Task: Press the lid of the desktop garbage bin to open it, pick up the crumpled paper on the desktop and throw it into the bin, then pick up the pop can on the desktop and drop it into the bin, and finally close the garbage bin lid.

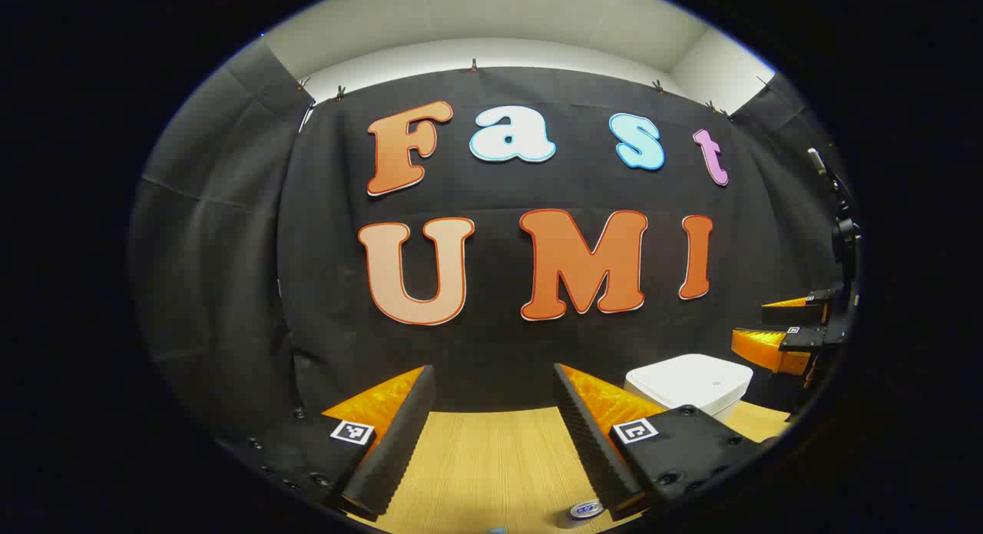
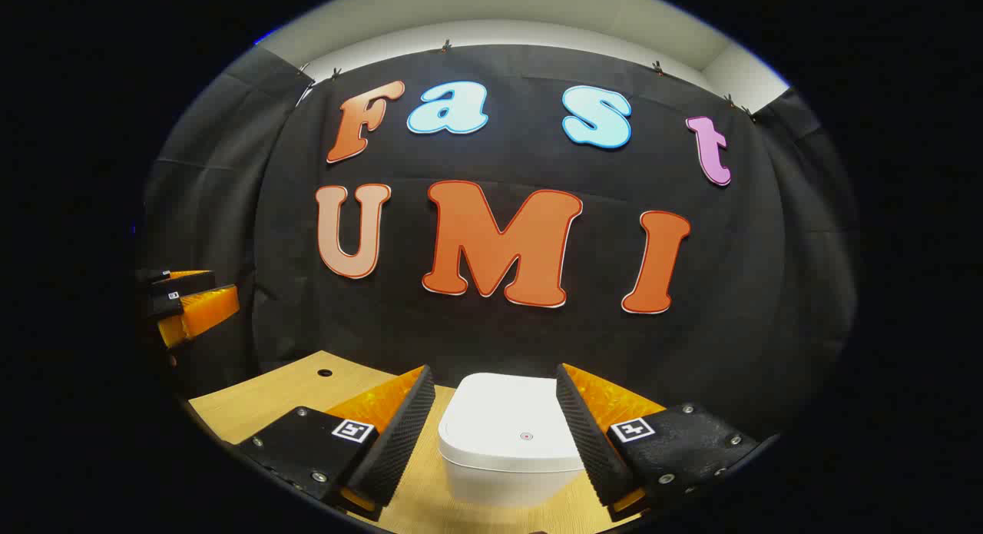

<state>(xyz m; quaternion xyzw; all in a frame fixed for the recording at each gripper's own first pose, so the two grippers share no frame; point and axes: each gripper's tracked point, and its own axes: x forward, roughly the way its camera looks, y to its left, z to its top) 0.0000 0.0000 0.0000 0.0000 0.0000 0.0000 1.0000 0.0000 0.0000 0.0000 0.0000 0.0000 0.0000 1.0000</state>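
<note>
Hovering apart-fingered over the desktop, both left gripper and right gripper, lidded bin ahead.

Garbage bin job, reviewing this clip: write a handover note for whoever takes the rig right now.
Left gripper: jaws open, empty, above the wooden desktop; a pop can top shows at the bottom edge, by its right finger.
Right gripper: jaws open, empty, lined up behind the white garbage bin, not touching it.
Bin lid is closed.
Done: nothing yet.
Left: press lid open, drop crumpled paper, then can, close lid. I can't locate the paper.
</note>
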